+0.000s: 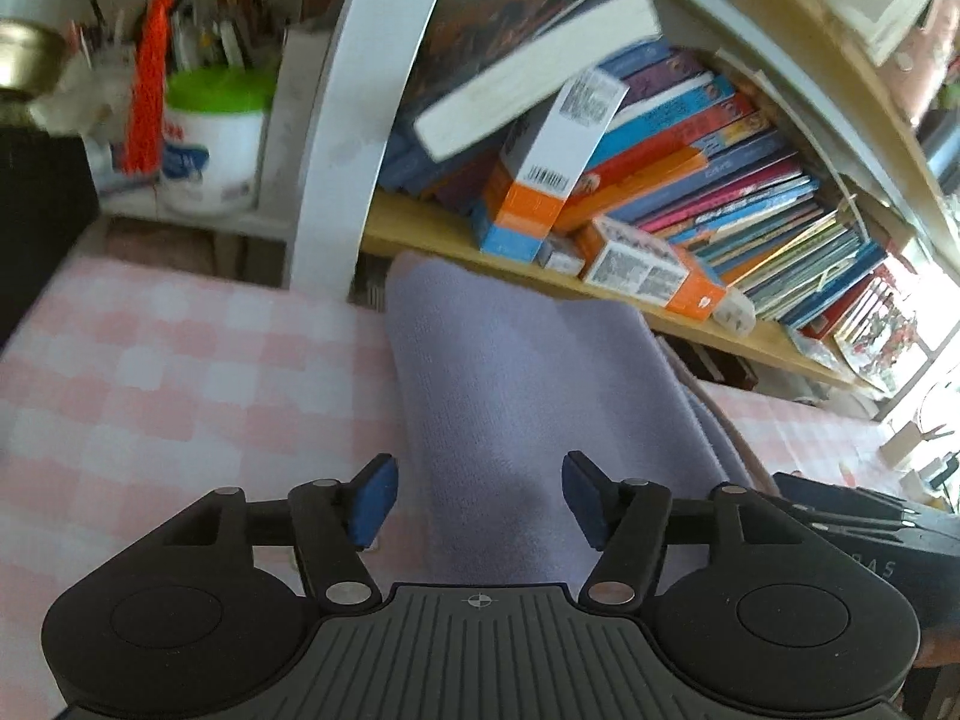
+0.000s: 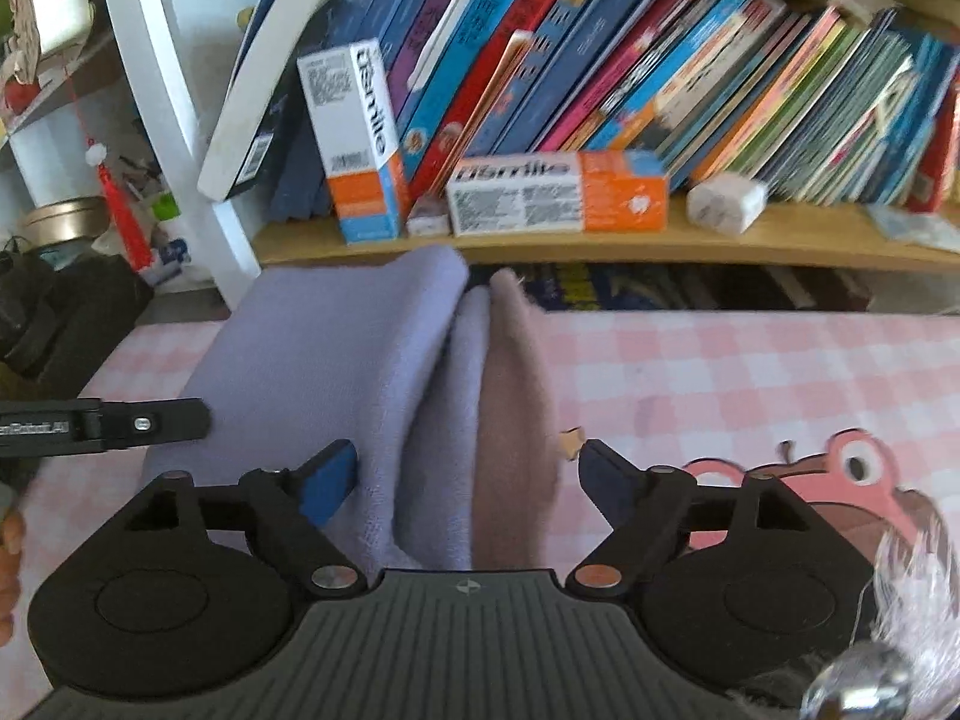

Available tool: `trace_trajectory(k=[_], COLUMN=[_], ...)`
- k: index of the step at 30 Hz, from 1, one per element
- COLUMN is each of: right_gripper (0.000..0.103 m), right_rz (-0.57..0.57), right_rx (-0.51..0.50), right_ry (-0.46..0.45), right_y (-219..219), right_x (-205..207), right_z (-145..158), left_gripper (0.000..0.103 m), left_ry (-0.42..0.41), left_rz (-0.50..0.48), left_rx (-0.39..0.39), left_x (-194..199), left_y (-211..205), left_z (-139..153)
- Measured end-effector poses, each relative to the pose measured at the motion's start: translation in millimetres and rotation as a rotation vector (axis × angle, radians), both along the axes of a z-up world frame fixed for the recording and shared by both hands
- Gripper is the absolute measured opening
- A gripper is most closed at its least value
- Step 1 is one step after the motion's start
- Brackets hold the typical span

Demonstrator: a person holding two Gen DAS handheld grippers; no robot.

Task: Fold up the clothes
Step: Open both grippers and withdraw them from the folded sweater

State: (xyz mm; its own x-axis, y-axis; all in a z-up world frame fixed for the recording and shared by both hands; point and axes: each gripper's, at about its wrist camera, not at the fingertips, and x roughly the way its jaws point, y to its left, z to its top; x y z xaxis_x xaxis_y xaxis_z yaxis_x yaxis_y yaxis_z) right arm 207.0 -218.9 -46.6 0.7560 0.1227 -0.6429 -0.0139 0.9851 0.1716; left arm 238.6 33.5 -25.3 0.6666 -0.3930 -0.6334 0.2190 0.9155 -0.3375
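Observation:
A folded lavender garment [image 1: 510, 390] lies on the pink checked cloth [image 1: 150, 360], running away toward the bookshelf. My left gripper [image 1: 480, 498] is open just over its near end; the blue pads [image 1: 375, 501] stand apart on either side and do not press on the fabric. In the right wrist view the same garment [image 2: 324, 360] shows several stacked folds with a mauve layer [image 2: 516, 396] along its right edge. My right gripper [image 2: 468, 480] is open wide and straddles those folded edges at the near end. The left gripper's finger [image 2: 150, 420] reaches in from the left, at the garment's left edge.
A wooden shelf [image 2: 600, 246] packed with books and orange-and-white boxes [image 2: 558, 192] runs right behind the garment. A white post [image 1: 348, 150] stands at the garment's far left. A green-lidded tub [image 1: 210, 144] is farther left. A pink cartoon print [image 2: 840, 474] marks the cloth on the right.

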Motion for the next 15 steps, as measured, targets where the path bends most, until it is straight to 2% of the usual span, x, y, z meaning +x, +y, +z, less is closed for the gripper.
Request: trace_trajectory(k=[6, 15], right_gripper=[0.087, 0.092], right_rz=[-0.046, -0.044], right_rx=[-0.040, -0.088], right_ry=[-0.053, -0.085], right_y=[-2, 2], right_x=[-28, -74], right_z=[13, 23], left_gripper=[0.068, 0.069], left_ry=[-0.058, -0.076], left_rz=[0.006, 0.046], left_rx=[0.034, 0.057], left_x=[-30, -76], left_y=[1, -4], left_z=[11, 17])
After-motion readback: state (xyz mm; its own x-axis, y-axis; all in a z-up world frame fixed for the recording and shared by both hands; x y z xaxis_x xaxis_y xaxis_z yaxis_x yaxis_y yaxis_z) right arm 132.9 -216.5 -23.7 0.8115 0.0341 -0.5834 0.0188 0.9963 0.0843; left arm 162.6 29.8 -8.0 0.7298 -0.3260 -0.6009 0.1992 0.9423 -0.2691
